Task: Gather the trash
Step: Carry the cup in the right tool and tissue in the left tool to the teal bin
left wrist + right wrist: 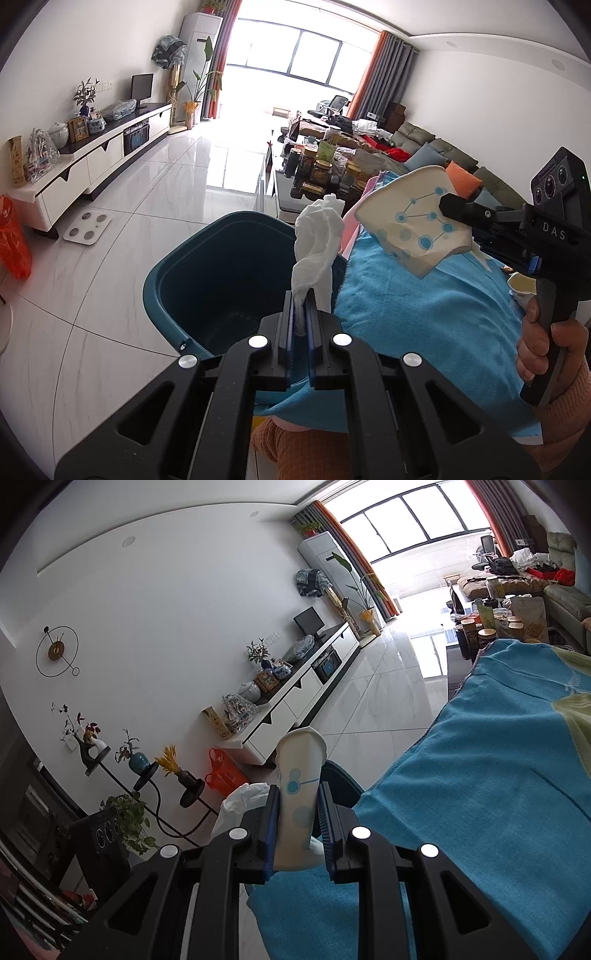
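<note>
Over the rim of the dark teal plastic bin (221,280), which stands on the pale glossy tiled floor (122,266) just beside a desk draped in a bright blue terry cloth (424,314), both hands carry their loads. The left tool (302,295) has its fingers pressed nearly together, pinching the lower end of a crumpled white tissue (317,240); the tissue stands up twisted from between the pads, above the bin's open mouth. The right tool (443,205), gripped by a hand (546,343) in an orange knitted sleeve, comes in from the right and holds a squashed white paper cup with blue dots and lines (413,229). From the left wrist view the cup hangs over the blue cloth, close to the bin's right edge, tilted with its mouth toward the upper left.

From the right wrist view, the right tool (298,808) has its fingers narrowly apart and clamped on the flattened sides of the paper cup (301,775). The cup's rim points away from the tool, and a sliver of the teal bin (341,779) shows just behind it. The white tissue (240,805) shows to the left of those fingers, and the blue cloth (498,775) fills the right.
</note>
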`<state>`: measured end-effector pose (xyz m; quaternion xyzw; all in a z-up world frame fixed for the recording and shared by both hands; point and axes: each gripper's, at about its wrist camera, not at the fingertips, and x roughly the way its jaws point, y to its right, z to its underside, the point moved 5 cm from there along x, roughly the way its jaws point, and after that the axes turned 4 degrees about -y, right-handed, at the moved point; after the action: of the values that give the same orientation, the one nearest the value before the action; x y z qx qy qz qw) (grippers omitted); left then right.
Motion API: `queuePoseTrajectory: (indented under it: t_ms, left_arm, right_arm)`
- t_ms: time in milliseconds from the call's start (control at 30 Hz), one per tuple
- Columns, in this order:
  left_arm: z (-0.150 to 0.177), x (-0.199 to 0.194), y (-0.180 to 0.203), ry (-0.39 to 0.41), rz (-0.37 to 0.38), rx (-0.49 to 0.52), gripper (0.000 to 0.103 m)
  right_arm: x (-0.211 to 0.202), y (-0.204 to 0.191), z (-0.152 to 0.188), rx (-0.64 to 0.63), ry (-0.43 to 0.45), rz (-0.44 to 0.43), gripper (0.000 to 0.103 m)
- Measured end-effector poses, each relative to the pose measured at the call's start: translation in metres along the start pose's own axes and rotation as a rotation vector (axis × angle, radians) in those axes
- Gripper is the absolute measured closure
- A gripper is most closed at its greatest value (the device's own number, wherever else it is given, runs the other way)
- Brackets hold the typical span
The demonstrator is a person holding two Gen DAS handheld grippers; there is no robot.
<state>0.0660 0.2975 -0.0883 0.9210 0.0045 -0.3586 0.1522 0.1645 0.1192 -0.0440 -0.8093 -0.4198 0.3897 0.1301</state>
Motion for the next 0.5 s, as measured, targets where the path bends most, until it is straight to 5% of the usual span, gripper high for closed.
queuePoseTrajectory:
  t_ms: [500]
  left_arm:
    - [0.015,0.045,-0.014,-0.071,-0.060,-0.065,0.097]
  right_arm:
    - [0.071,-0.006,0.002,0.029,-0.141,0.027,0.082]
